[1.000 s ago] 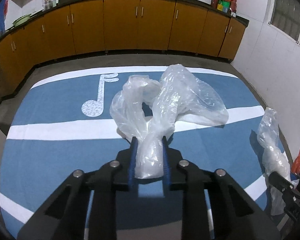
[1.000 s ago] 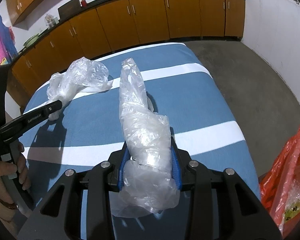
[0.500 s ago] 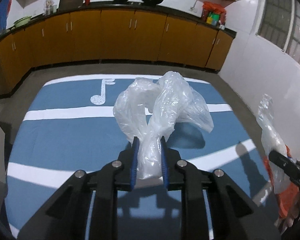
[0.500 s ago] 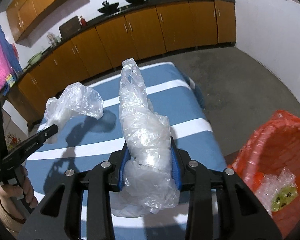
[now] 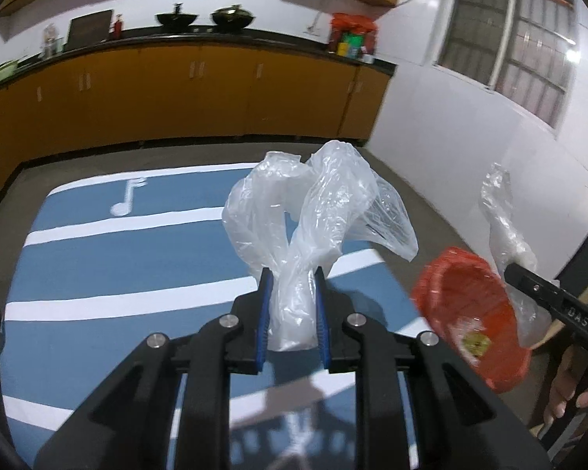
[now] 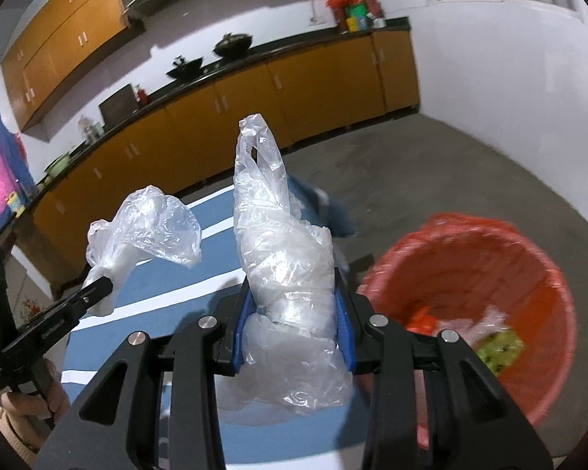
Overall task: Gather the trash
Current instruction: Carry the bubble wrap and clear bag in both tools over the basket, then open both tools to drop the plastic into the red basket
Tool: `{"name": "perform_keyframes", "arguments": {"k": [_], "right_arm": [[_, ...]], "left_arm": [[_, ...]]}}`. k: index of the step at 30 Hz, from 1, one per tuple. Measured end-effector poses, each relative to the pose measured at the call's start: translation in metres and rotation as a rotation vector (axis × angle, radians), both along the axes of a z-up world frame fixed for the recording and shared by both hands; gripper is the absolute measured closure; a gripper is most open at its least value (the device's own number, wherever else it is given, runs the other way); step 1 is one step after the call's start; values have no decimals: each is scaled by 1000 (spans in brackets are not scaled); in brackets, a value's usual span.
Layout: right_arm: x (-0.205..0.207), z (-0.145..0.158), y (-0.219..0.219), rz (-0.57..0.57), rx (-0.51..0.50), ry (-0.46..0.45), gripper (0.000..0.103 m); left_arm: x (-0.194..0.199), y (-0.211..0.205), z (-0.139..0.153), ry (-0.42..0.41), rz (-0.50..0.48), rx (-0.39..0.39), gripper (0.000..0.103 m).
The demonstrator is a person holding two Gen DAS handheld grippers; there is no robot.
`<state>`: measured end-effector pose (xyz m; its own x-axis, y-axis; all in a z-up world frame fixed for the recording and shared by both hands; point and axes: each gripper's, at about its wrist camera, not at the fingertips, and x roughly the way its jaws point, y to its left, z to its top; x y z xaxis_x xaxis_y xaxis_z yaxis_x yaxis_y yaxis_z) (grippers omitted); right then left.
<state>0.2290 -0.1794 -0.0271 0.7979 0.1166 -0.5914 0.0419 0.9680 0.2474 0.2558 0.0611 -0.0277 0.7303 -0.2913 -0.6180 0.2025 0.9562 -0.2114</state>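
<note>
Both grippers had risen and swung toward the red bin since a second earlier, so the bin, then only a sliver at the frame edge, now lay open to both cameras, and the blue mat had dropped lower in view.

Nearest, the left gripper (image 5: pixel 290 278) pinched the twisted neck of a clear plastic bag (image 5: pixel 317 211) between its blue pads, the crumpled bag billowing up in two lobes above the jaws. The right gripper (image 6: pixel 292 293) clamped a second clear bag (image 6: pixel 282 243), wadded thick between the pads, with a loop handle standing upright at its top and loose film hanging beneath. A hand (image 6: pixel 23 403) gripped the left tool's handle at the lower left of the right view.

Just beside the right gripper stood the red bin (image 6: pixel 537 274), lined in red plastic, with a few scraps and a green-yellow wrapper at its bottom. Under both bags lay the blue mat (image 5: pixel 109 274) with white stripes and a white music note, on a grey concrete floor (image 6: pixel 431 164). Beyond ran orange cabinets (image 5: pixel 176 94) under a dark counter carrying two dark bowls, a white wall and a barred window (image 5: pixel 509 27)
</note>
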Motion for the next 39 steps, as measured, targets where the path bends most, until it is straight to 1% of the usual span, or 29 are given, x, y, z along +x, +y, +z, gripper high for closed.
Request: {"name": "perform_keyframes", "arguments": {"k": [3, 9, 15, 21, 26, 31, 39], "right_arm": [[-17, 5, -21, -42, -12, -19, 66], [-41, 9, -58, -127, -2, -37, 66], [-56, 3, -89, -202, 3, -32, 66], [-66, -3, -105, -267, 17, -17, 66], [-72, -8, -120, -312, 28, -6, 66], [-75, -13, -134, -360, 73, 8, 66], [-72, -21, -147, -388, 104, 17, 66]], "left_arm": [[-7, -23, 7, -14, -42, -4, 82], [-18, -72, 15, -27, -135, -13, 82], [-18, -119, 9, -7, -216, -28, 82], [-15, -158, 1, 17, -280, -45, 82], [-10, -183, -5, 34, -312, -51, 82], [-6, -202, -14, 59, -326, -54, 82], [2, -228, -25, 94, -351, -52, 80]]}}
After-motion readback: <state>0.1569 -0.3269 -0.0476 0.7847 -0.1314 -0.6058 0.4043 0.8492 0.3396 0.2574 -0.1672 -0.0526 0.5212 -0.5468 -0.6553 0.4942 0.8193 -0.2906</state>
